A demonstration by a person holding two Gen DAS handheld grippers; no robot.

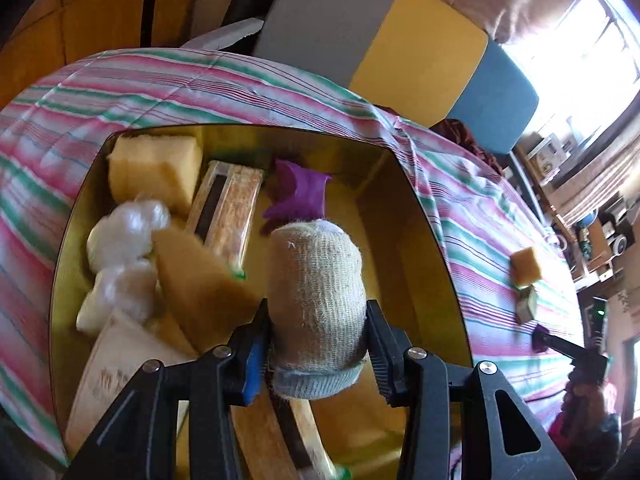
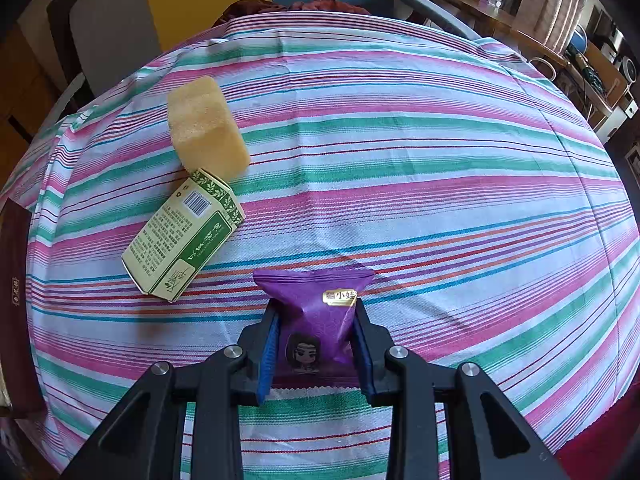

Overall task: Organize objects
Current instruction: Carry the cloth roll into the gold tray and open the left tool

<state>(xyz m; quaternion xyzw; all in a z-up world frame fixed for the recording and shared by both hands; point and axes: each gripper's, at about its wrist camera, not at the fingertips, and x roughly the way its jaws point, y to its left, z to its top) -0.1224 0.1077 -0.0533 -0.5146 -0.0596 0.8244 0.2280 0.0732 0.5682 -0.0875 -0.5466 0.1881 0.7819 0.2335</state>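
The left tongs point(image 1: 318, 344) are clamping a rolled sock point(image 1: 316, 300) above the yellow tray point(image 1: 424, 248). The right tongs point(image 2: 316, 344), level over the striped tabletop point(image 2: 440, 160), are gripping a purple snack packet point(image 2: 316, 308) near the green box point(image 2: 184, 236).

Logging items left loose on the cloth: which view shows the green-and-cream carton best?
The right wrist view: the green-and-cream carton lies flat on the striped cloth, barcode and print readable, its far end against a yellow sponge. In the left wrist view it is only a small blurred block at far right.
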